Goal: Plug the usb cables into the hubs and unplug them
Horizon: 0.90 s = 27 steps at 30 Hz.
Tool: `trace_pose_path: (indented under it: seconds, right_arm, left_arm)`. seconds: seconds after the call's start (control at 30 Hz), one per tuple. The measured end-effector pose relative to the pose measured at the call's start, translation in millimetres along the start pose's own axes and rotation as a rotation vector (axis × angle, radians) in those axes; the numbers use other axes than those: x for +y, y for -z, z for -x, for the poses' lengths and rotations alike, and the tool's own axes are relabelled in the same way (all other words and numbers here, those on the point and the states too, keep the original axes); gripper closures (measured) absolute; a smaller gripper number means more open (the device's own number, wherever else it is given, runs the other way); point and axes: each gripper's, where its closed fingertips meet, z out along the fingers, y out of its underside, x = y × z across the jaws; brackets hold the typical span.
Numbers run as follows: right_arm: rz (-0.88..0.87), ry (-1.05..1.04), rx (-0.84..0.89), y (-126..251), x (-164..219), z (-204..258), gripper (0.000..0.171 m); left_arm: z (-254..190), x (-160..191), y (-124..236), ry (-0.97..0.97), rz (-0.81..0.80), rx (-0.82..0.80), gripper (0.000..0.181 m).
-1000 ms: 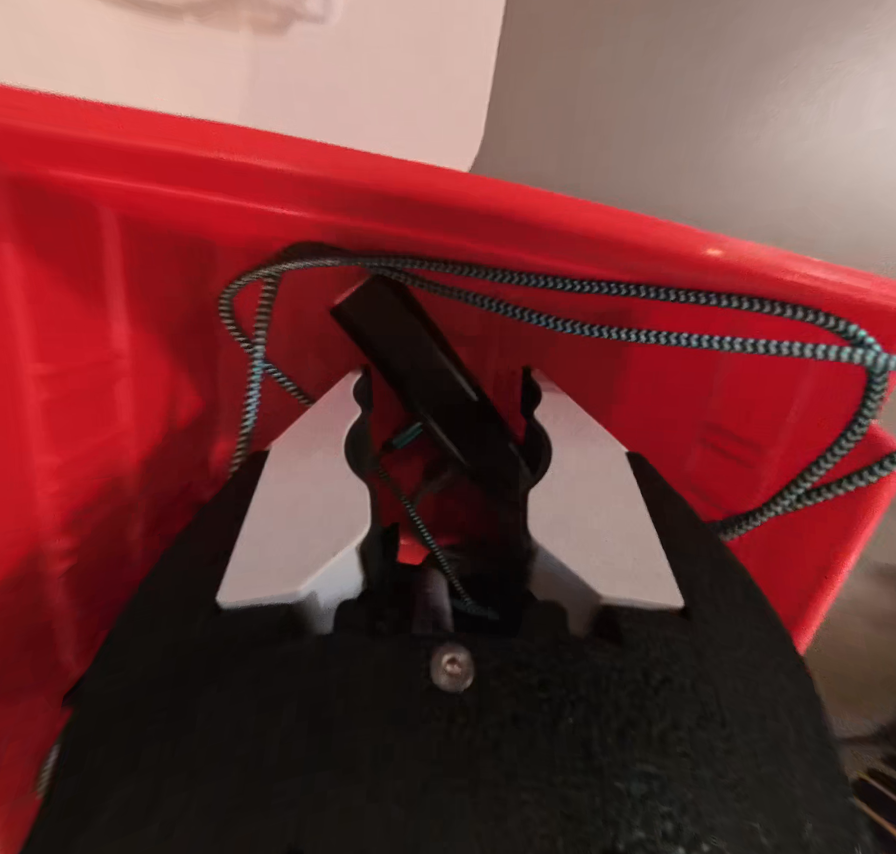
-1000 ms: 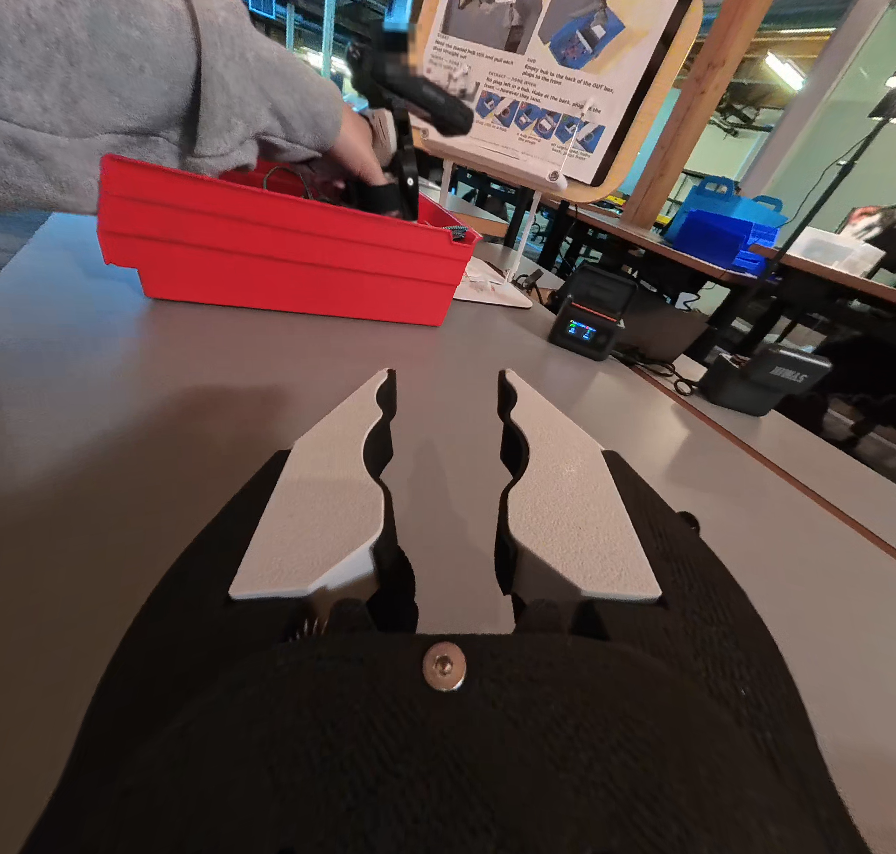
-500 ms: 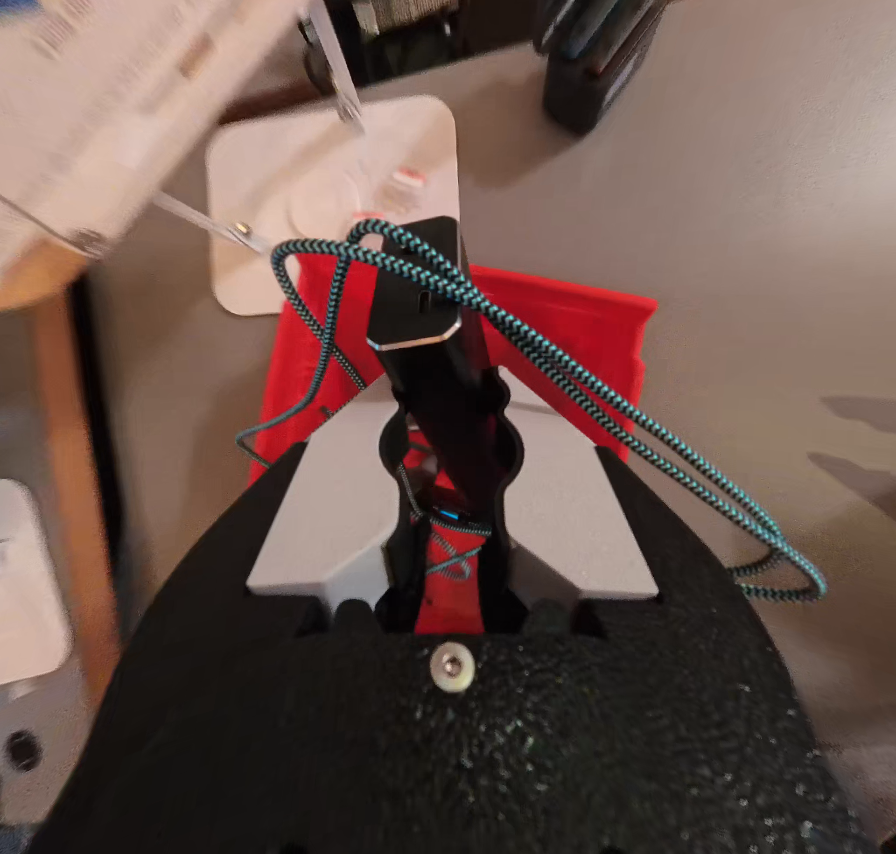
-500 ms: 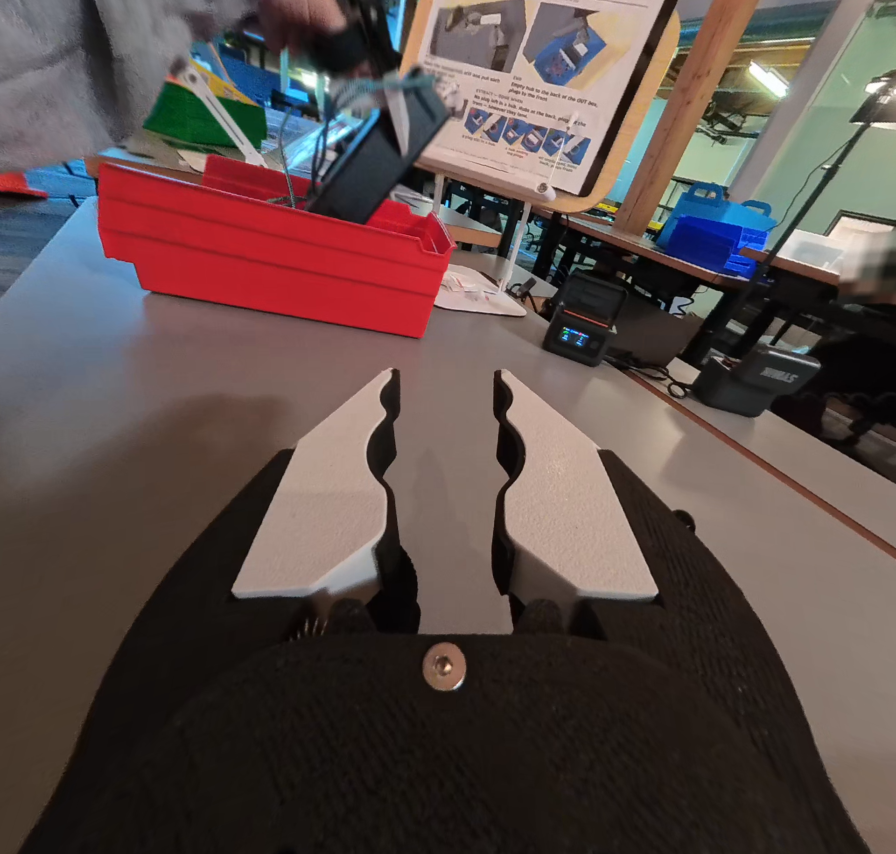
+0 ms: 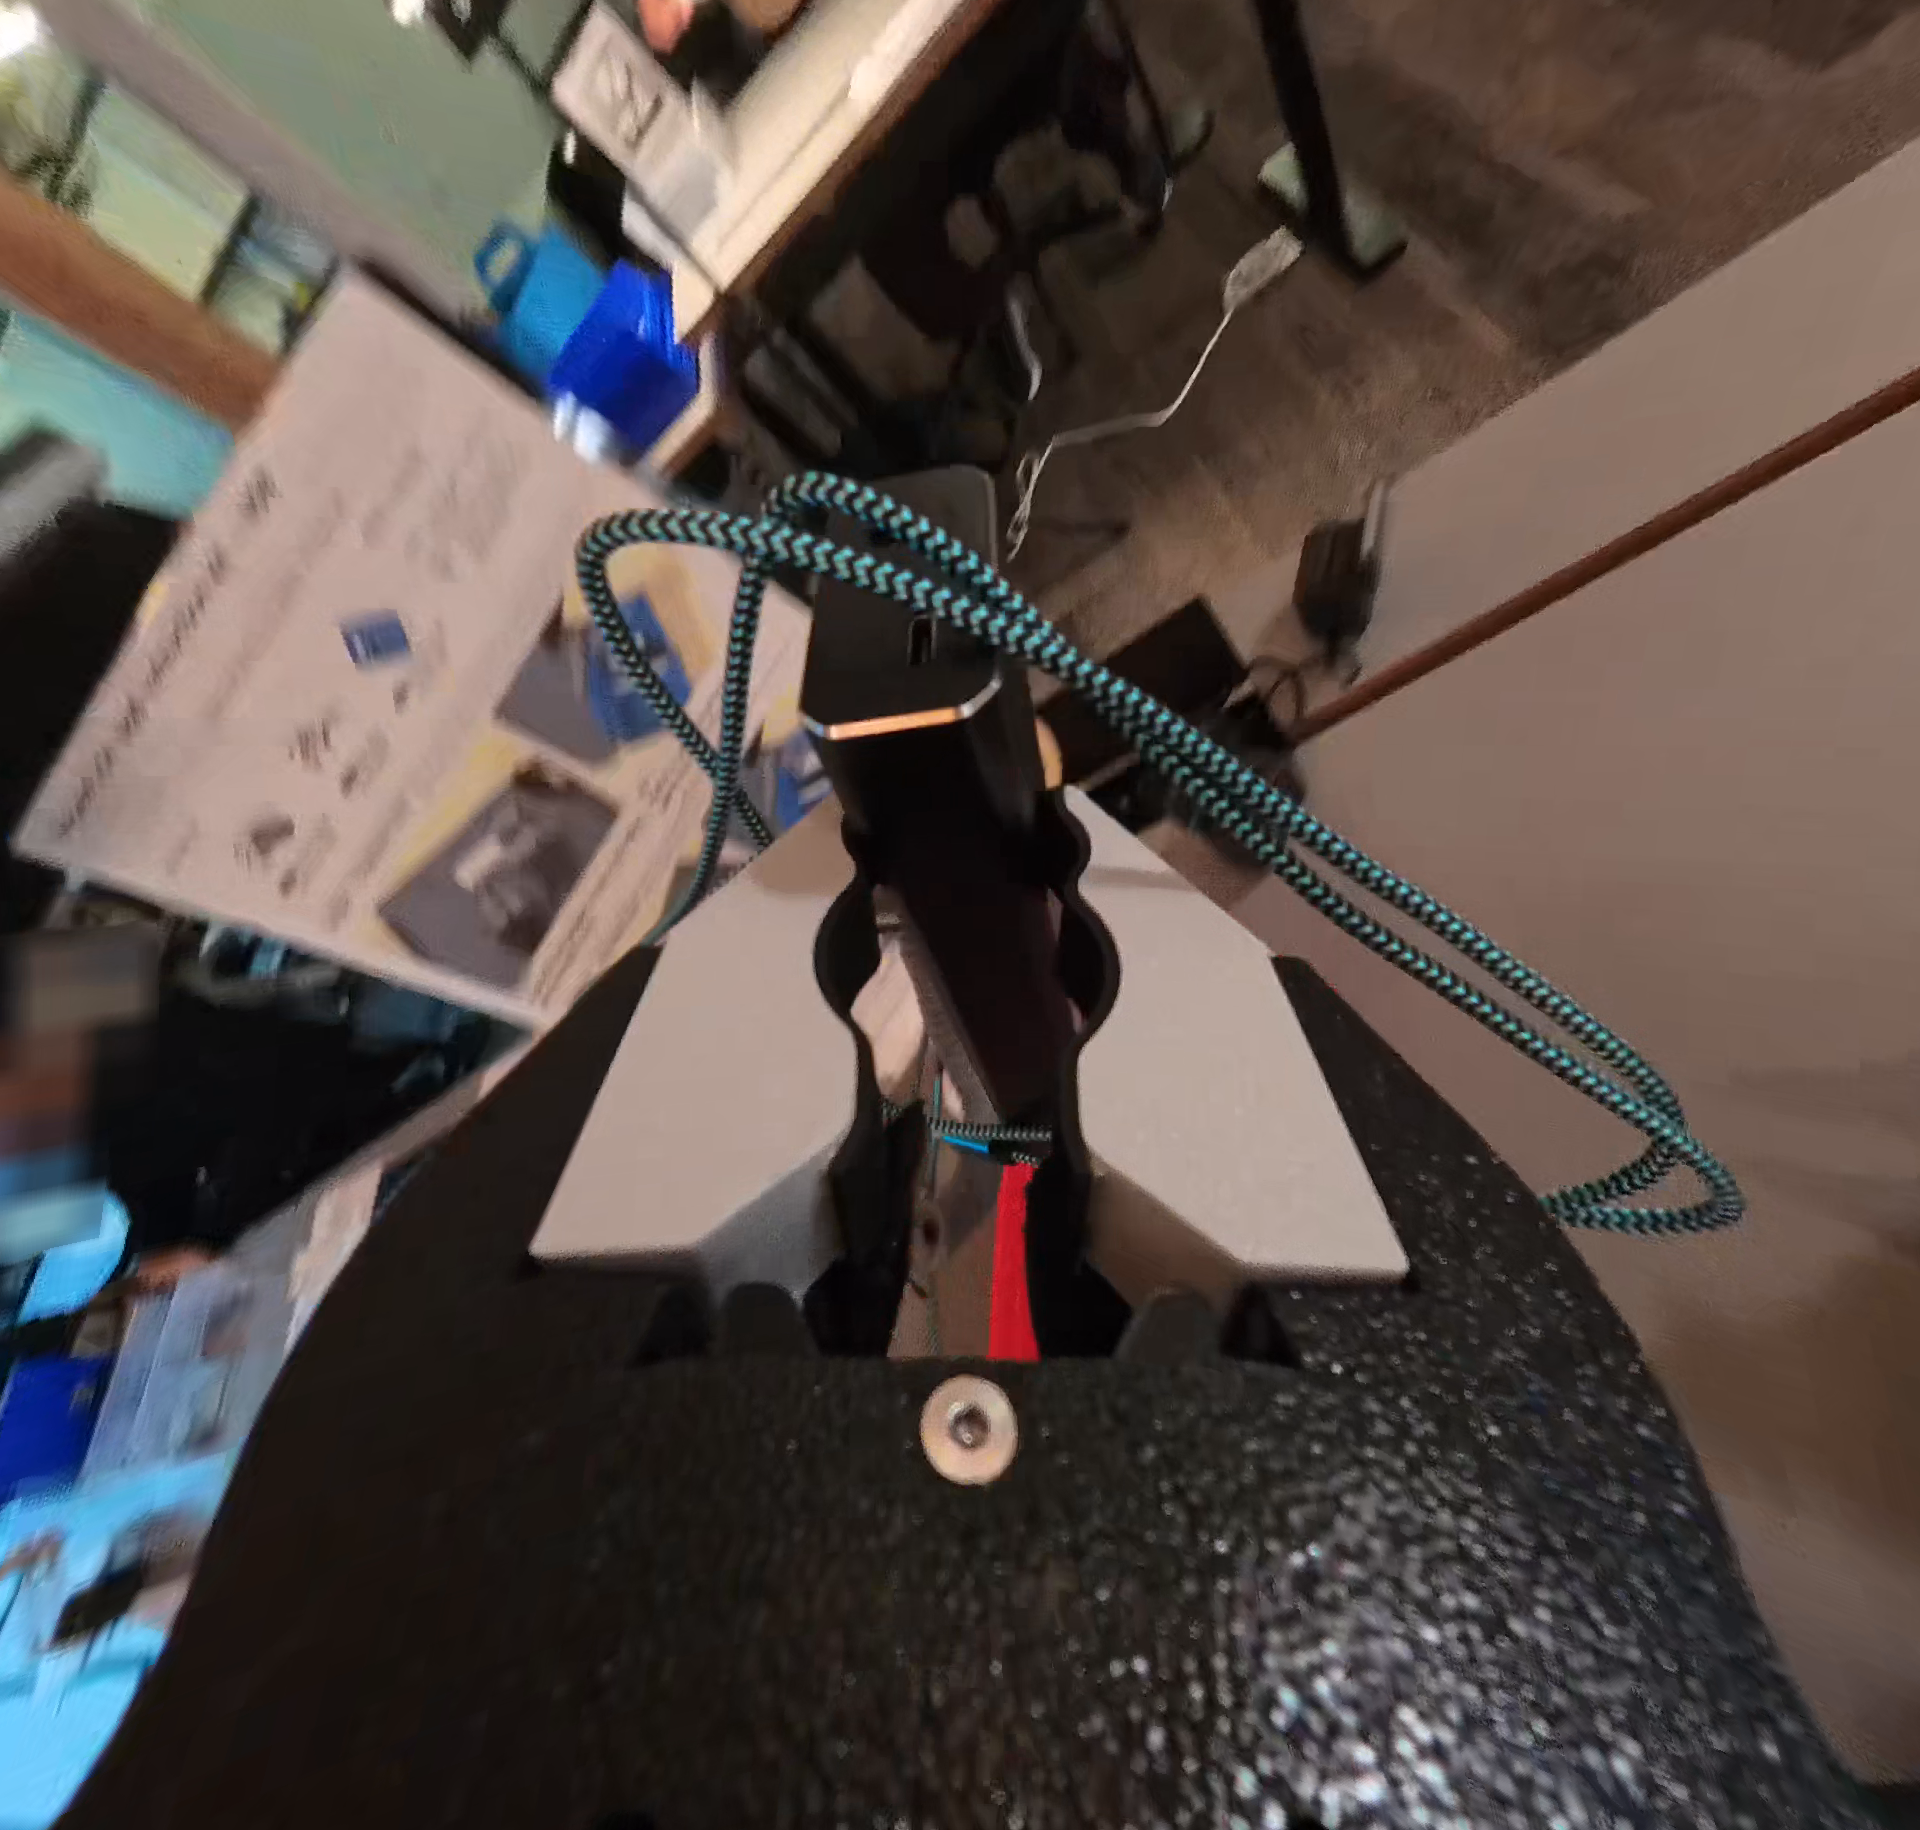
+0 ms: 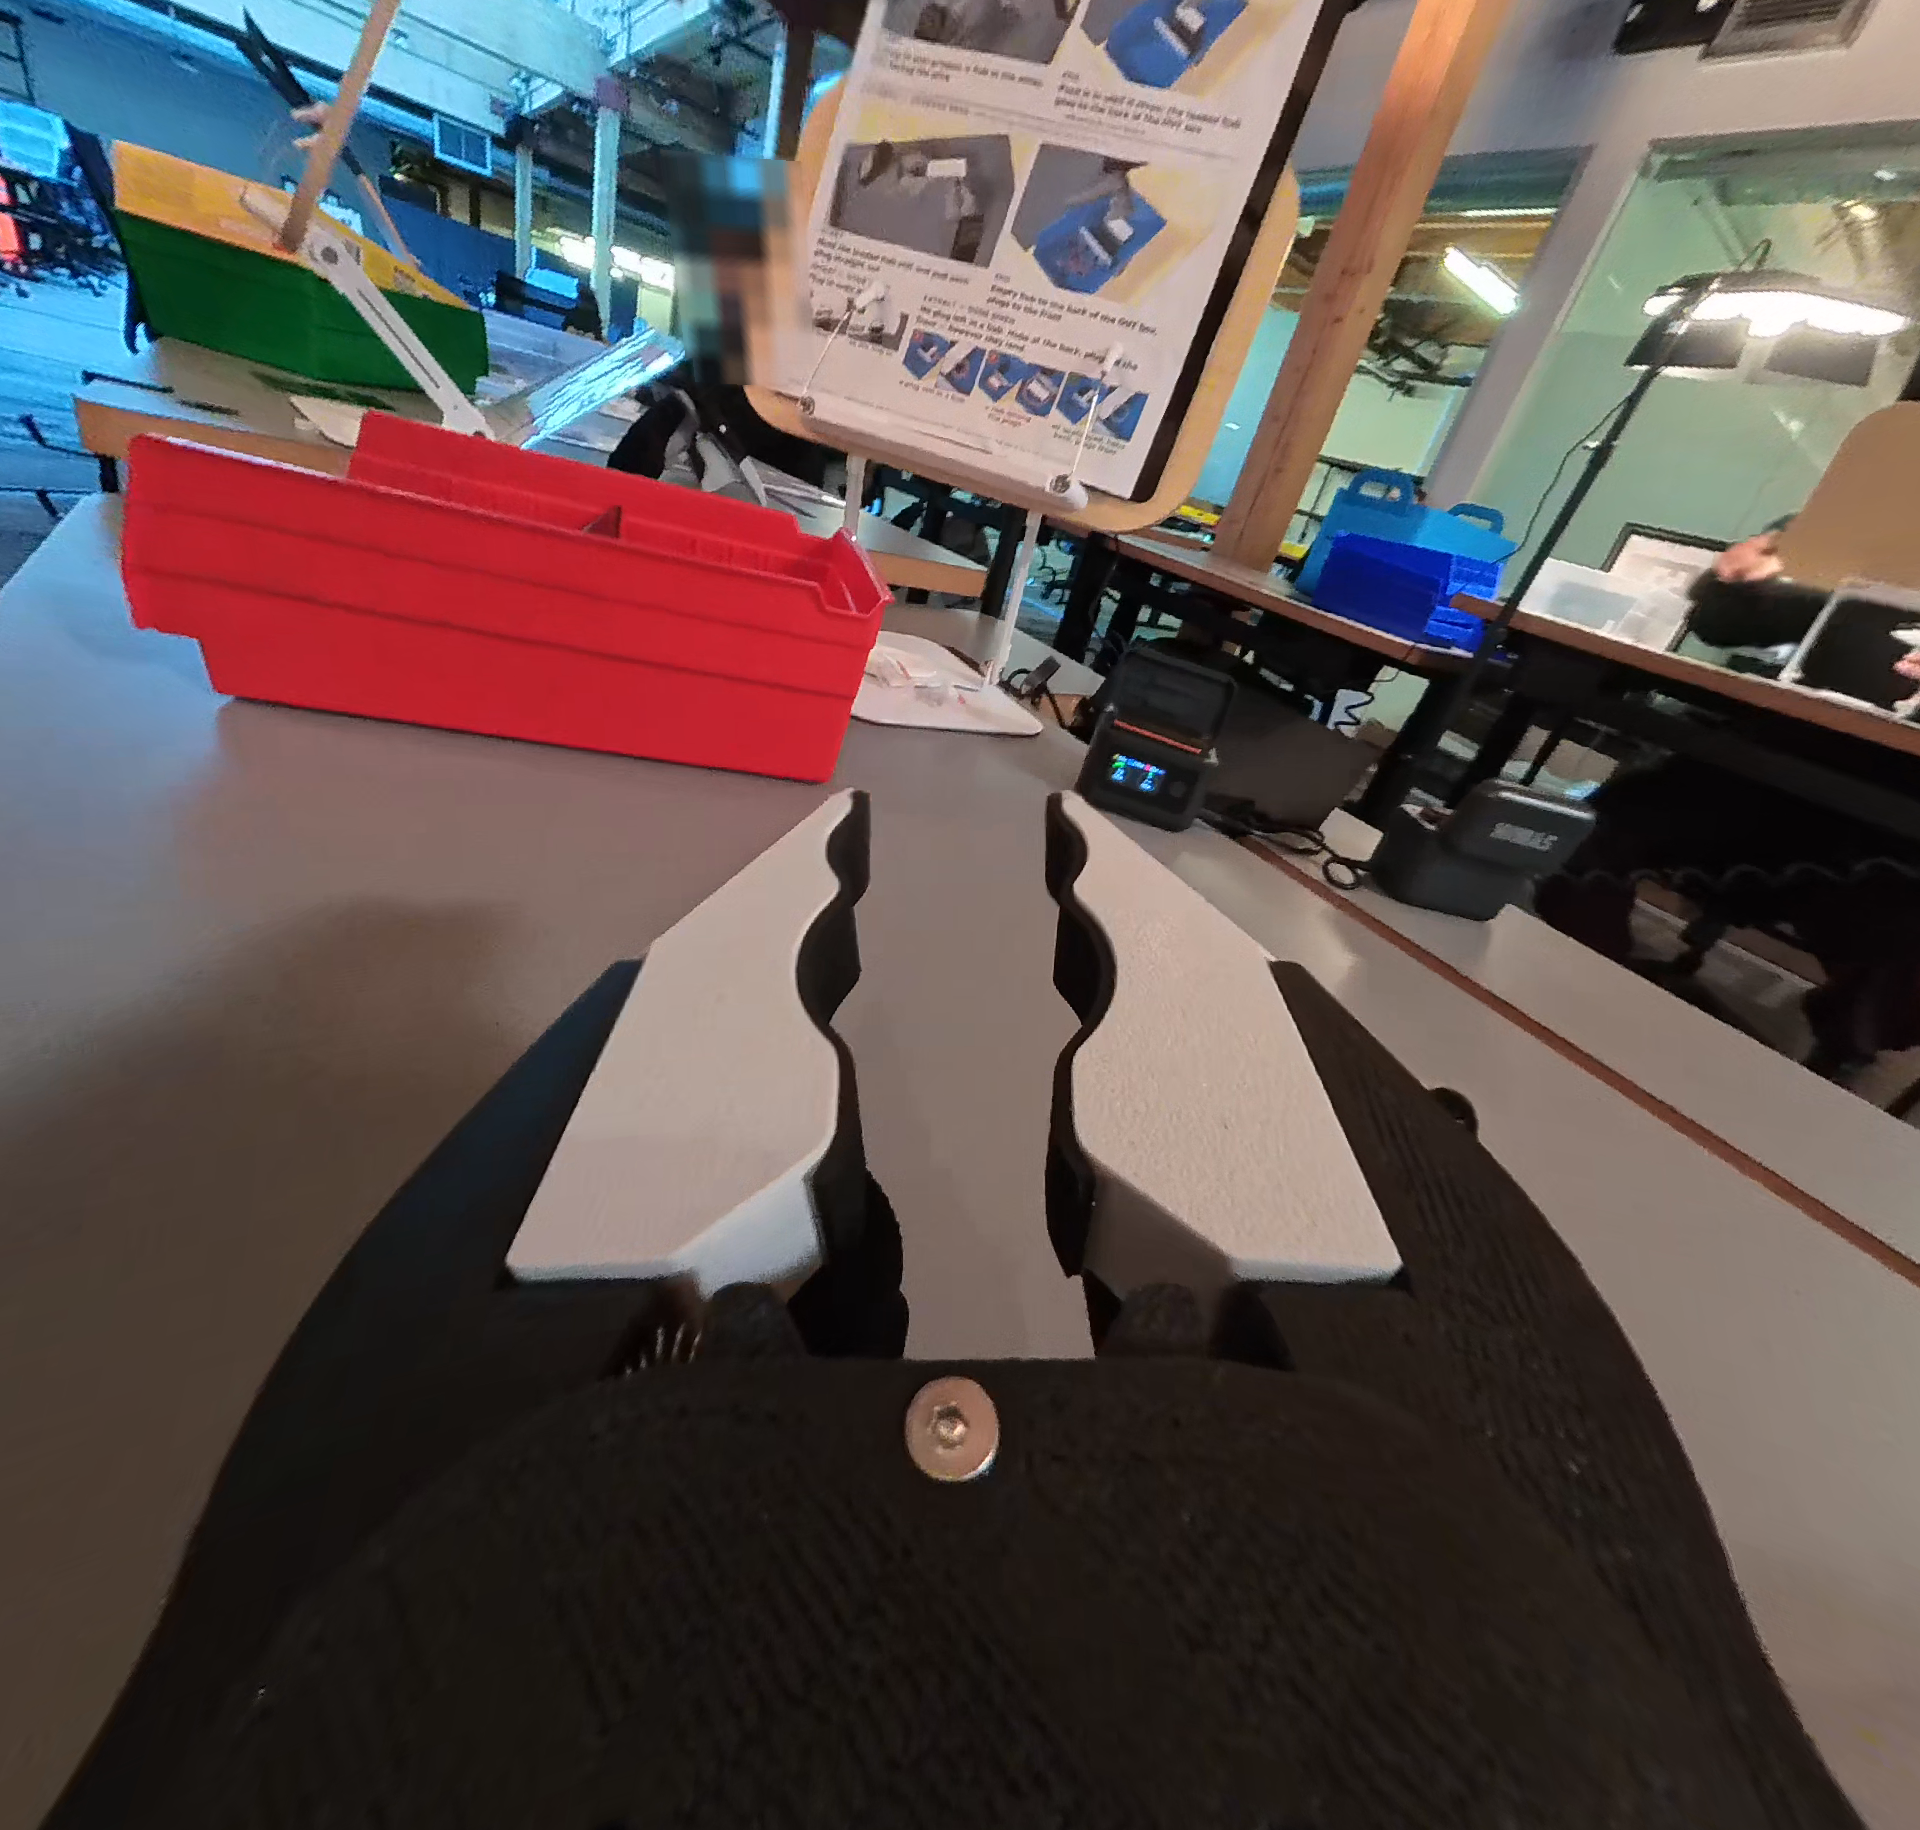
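Left wrist view | left claw [image 5: 961, 907] clamps black hub [image 5: 914, 700], teal-black braided cable [image 5: 1195, 793] looped | right claw [image 6: 956, 845] apart

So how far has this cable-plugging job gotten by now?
Early stage. Done: the left gripper is shut on the black hub, held in the air, away from the red bin. In hand: the braided cable drapes over the hub. Left: the right gripper sits open and empty above the table; all the plugging and unplugging remains.
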Motion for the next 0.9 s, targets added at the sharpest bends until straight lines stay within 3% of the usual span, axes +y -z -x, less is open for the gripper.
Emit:
trace_pose_path:
  seconds: [0.13, 0.27, 0.5, 0.63, 0.73, 0.9]
  right_arm:
    - [-0.059, 0.014, 0.059, 8, -12, -10, 0.141]
    - [-0.153, 0.055, 0.102, 19, -32, -14, 0.138]
    - [-0.264, 0.026, 0.192, 40, -52, -39, 0.138]
    - [-0.232, 0.085, 0.231, 40, -51, -44, 0.139]
    - [-0.289, 0.061, 0.250, 49, -62, -50, 0.139]
    - [-0.299, 0.161, 0.304, 56, -71, -55, 0.140]
  left_arm:
    - [-48, -68, 4, -0.038, -0.151, 0.181, 0.153]
    - [-123, -83, -20, -0.164, -0.308, 0.244, 0.153]
    - [-255, 2, -119, -0.232, -0.374, 0.353, 0.152]
    - [-298, 59, -167, -0.351, -0.410, 0.181, 0.153]
    - [-322, 97, -189, -0.530, -0.375, 0.055, 0.153]
    - [-385, 150, -189, -0.746, -0.337, 0.096, 0.152]
